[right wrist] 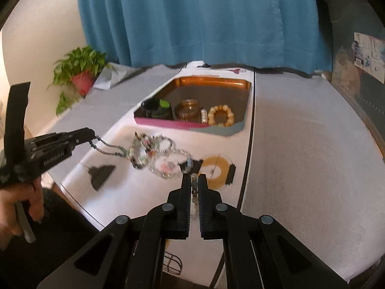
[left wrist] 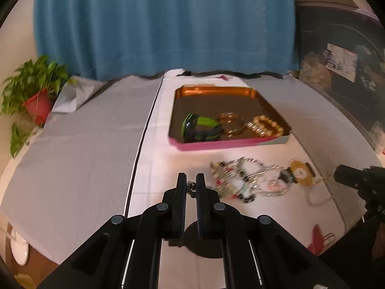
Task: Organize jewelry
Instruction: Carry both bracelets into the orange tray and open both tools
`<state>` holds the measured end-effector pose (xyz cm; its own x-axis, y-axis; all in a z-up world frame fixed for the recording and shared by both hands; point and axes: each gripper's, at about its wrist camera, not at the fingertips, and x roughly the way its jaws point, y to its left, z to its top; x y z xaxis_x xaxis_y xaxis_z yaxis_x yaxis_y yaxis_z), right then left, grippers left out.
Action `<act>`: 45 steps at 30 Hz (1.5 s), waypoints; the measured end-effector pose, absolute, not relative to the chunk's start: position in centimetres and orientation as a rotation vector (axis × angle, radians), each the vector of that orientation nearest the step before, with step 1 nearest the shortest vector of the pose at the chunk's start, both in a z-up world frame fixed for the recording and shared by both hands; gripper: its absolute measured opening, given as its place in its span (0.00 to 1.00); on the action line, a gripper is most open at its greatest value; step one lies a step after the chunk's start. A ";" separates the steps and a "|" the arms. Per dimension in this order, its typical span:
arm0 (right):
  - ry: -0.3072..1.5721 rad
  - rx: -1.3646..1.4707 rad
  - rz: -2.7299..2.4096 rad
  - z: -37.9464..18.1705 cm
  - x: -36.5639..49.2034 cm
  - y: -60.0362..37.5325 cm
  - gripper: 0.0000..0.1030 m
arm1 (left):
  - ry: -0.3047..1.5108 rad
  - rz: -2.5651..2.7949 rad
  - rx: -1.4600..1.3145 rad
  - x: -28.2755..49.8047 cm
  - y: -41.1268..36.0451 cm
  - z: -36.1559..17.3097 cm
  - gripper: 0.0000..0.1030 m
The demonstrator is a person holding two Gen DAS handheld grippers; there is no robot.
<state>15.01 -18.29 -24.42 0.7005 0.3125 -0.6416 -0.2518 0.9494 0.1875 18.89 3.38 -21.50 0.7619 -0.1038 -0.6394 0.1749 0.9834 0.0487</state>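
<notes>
A pink-walled tray (left wrist: 216,144) (right wrist: 163,122) holds a green-and-black bangle (left wrist: 201,127), gold bangles (left wrist: 229,122) and a pale bead bracelet (left wrist: 263,126). In front of it, on the white cloth, lies a tangle of bead strings (left wrist: 240,178) (right wrist: 149,151) beside a yellow ring (right wrist: 217,168). My left gripper (left wrist: 191,180) (right wrist: 92,136) is shut on a dark bead chain (left wrist: 191,189) (right wrist: 103,149) that runs into the tangle. My right gripper (right wrist: 194,180) (left wrist: 339,172) is shut on a strand of grey-brown beads (right wrist: 194,190), lifted off the cloth.
A potted plant (left wrist: 36,91) (right wrist: 79,72) stands at the far left corner. A blue curtain (left wrist: 163,24) hangs behind the table. Grey cloth (right wrist: 300,156) covers both sides. A person's hand (right wrist: 21,200) holds the left gripper's handle. Dark furniture (left wrist: 349,84) stands at the right.
</notes>
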 end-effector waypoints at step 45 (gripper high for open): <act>0.589 0.094 0.389 -17.1 32.6 -18.3 0.05 | 0.701 -0.362 -0.090 39.1 -0.4 -17.3 0.05</act>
<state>32.65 -18.26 -17.12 0.7612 0.3837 -0.5229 -0.3305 0.9232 0.1964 39.11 -0.40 -17.26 0.7047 -0.3552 -0.6142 0.2953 0.9340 -0.2012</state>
